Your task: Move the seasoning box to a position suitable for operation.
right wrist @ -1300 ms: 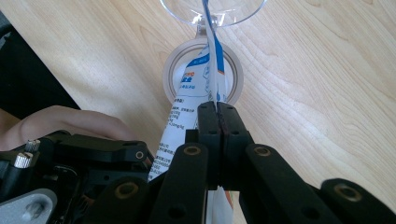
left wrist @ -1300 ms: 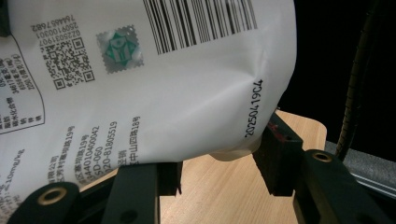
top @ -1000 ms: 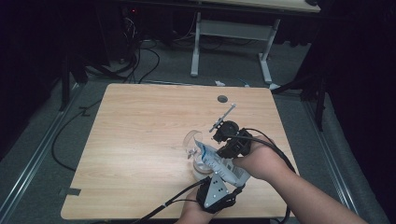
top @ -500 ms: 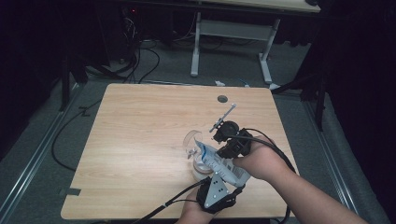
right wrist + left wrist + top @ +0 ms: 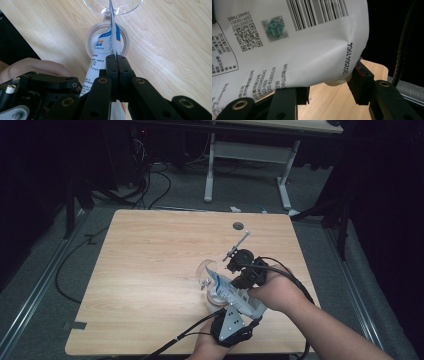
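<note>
nothing shifted since the earlier high view: same pose over the table [image 5: 150, 270], with the white pouch [image 5: 235, 292] tilted over the clear glass [image 5: 207, 275] near the front right, left gripper [image 5: 231, 322] below it, right gripper [image 5: 239, 270] at its upper part. seen from the left gripper view, jaws clamped on the pouch's [image 5: 294, 47] lower bulge, pads denting it. seen from the right gripper view, right gripper [image 5: 116, 58] pinched tight on the pouch's [image 5: 106, 47] thin edge above the glass [image 5: 112, 5]; likely mid-pour or mid-tear, next calling for a steady tilt and a corner kept over the rim.
</note>
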